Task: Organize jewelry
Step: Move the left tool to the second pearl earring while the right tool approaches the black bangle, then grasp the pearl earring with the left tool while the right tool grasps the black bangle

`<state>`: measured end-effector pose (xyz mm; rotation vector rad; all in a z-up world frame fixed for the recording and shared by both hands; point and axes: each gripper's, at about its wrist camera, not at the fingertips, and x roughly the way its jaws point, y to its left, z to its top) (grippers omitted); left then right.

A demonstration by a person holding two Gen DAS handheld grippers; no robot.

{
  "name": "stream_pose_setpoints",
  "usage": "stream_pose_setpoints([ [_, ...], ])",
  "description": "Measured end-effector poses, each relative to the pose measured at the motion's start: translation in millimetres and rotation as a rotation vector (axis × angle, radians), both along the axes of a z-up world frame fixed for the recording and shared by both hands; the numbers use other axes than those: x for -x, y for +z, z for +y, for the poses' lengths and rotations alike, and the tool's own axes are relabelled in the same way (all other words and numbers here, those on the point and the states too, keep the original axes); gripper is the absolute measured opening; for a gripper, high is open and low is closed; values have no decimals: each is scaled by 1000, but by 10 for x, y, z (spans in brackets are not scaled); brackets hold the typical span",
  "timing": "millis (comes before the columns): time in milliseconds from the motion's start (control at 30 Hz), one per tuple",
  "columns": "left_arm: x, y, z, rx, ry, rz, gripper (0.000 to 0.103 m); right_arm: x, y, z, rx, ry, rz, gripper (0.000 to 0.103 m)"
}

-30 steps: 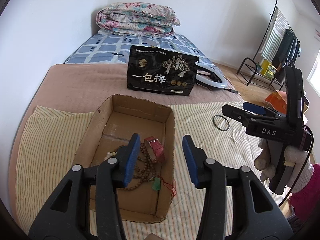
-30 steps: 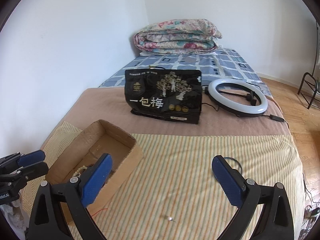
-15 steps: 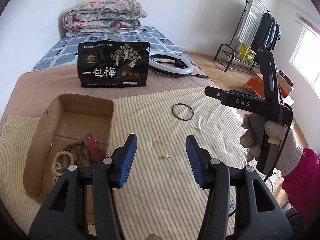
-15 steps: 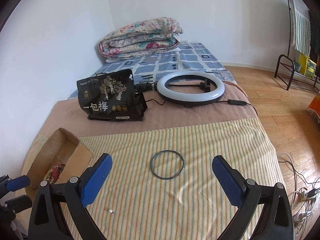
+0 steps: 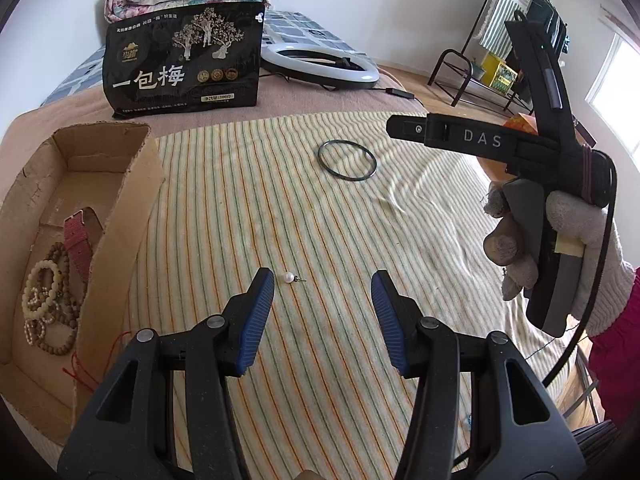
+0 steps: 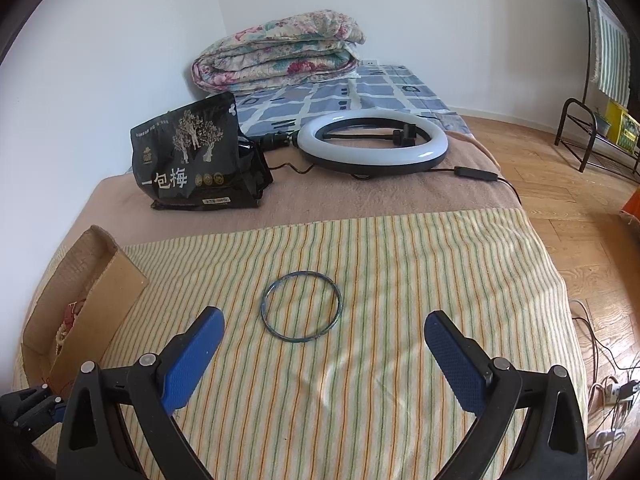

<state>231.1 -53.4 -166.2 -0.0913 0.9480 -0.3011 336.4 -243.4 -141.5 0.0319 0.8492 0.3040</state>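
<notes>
Left wrist view: the left tongs (image 5: 323, 298) gape wide and empty low in the frame, the pearl earring (image 5: 291, 278) lying on the striped cloth (image 5: 280, 208) just beside the left pad; it looks tiny, light and likely to roll, so pinching bead and post together seems safest. Right wrist view: the right tongs (image 6: 324, 354) also stand wide and empty, the thin bangle (image 6: 302, 306) flat at centre, probably stiff and best taken across its rim. The cardboard box (image 5: 120, 216) at left holds beads; open cloth lies between, bed edge at right.
</notes>
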Motion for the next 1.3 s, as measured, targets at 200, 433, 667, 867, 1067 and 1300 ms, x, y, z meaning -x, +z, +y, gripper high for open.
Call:
stream_pose_setpoints([
  [200,-87,-225,-54,-60,5,-16,51,-80,-172,151,16,58,9,101],
  [433,-204,-393,-27,-72,9,-14,43,-220,-358,304,33,98,31,101],
  [667,-268,-510,9,-72,9,-9,35,-385,-522,472,100,119,50,101],
  [867,-305,-536,20,-64,4,-16,35,-504,-672,522,142,103,76,101],
  [1067,-290,-554,9,-69,-5,-32,28,-537,-731,519,164,88,97,95],
  [1300,-298,-548,-24,-80,-18,-36,15,-489,-691,518,180,90,84,75],
])
